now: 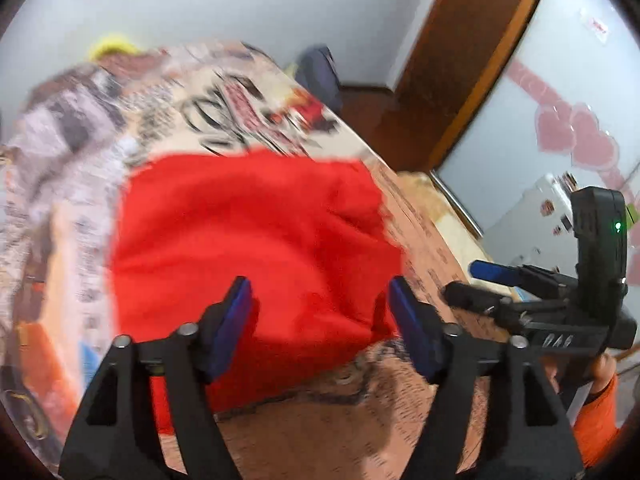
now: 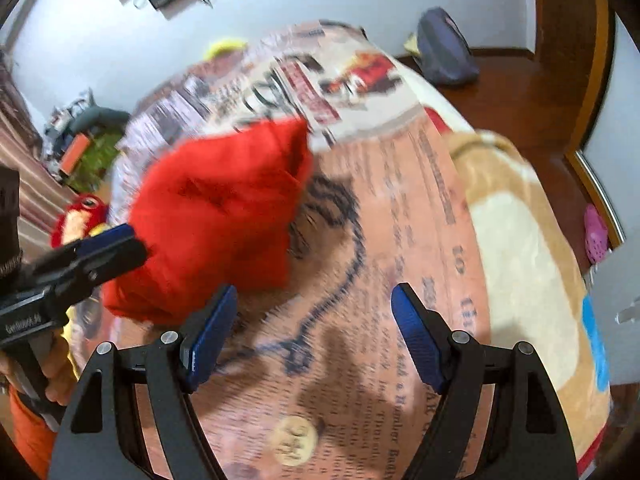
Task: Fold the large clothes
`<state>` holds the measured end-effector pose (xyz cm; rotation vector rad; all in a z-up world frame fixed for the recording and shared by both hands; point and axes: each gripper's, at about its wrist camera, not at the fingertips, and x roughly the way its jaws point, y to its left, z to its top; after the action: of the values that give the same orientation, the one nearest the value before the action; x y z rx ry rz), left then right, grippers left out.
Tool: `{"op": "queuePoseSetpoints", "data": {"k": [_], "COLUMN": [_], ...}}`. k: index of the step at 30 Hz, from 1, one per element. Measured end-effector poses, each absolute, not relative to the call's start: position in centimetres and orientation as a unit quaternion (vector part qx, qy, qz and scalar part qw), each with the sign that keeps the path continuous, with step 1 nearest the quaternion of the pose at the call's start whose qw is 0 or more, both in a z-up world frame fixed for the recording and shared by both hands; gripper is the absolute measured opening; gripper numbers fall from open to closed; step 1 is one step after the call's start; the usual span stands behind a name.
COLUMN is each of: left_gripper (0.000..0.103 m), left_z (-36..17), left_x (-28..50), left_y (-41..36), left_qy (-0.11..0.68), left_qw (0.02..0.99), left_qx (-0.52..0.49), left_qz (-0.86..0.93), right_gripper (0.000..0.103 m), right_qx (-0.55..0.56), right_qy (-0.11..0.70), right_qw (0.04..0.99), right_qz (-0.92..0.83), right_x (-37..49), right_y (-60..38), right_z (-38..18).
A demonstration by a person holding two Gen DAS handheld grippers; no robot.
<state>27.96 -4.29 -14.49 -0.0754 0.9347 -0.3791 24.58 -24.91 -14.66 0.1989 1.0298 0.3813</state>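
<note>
A red garment [image 1: 248,240] lies bunched and partly folded on a bed covered by a newspaper-print blanket [image 1: 168,100]. My left gripper [image 1: 320,300] is open and empty, just above the garment's near edge. My right gripper [image 2: 312,312] is open and empty over bare blanket [image 2: 400,208], to the right of the red garment [image 2: 216,216]. The right gripper also shows at the right edge of the left wrist view [image 1: 476,280]. The left gripper shows at the left of the right wrist view [image 2: 108,246], next to the garment. Both views are motion-blurred.
A dark blue bag [image 2: 444,52] sits on the wooden floor beyond the bed. A beige blanket [image 2: 520,248] covers the bed's right side. A red plush toy [image 2: 78,216] and clutter [image 2: 80,140] lie at the left. A pink shoe [image 2: 596,232] sits by the door frame.
</note>
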Motion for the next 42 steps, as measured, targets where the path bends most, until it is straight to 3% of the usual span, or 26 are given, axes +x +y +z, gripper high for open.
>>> {"op": "queuePoseSetpoints", "data": {"k": [1, 3, 11, 20, 25, 33, 42], "left_gripper": [0.085, 0.089, 0.09, 0.094, 0.096, 0.095, 0.095], "left_z": [-13.8, -13.4, -20.3, -21.9, -23.0, -19.5, -15.7], "left_x": [27.6, 27.3, 28.1, 26.0, 25.6, 24.7, 27.7], "left_y": [-2.8, -0.5, 4.5, 4.1, 3.9, 4.5, 6.2], "left_qy": [0.433, 0.416, 0.492, 0.481, 0.496, 0.465, 0.42], "left_qw": [0.887, 0.902, 0.869, 0.874, 0.867, 0.884, 0.907], "left_qx": [-0.034, -0.028, -0.031, -0.029, -0.015, 0.01, -0.008], "left_qz": [-0.156, -0.111, -0.052, -0.058, -0.049, -0.044, -0.024], "right_gripper": [0.076, 0.076, 0.076, 0.076, 0.076, 0.078, 0.078], "right_qx": [0.096, 0.095, 0.066, 0.126, 0.07, 0.047, 0.049], "right_qy": [0.481, 0.47, 0.475, 0.56, 0.553, 0.492, 0.454], "right_qw": [0.851, 0.854, 0.847, 0.806, 0.822, 0.857, 0.87], "right_qz": [0.188, 0.201, 0.23, 0.145, 0.113, 0.143, 0.184], "right_x": [24.6, 24.8, 26.4, 28.2, 27.2, 26.3, 28.0], "right_y": [-24.4, -23.2, -17.9, -23.9, -25.3, -24.7, -21.6], "right_z": [-13.9, -12.9, -14.8, -22.2, -21.3, -16.3, -14.5]}}
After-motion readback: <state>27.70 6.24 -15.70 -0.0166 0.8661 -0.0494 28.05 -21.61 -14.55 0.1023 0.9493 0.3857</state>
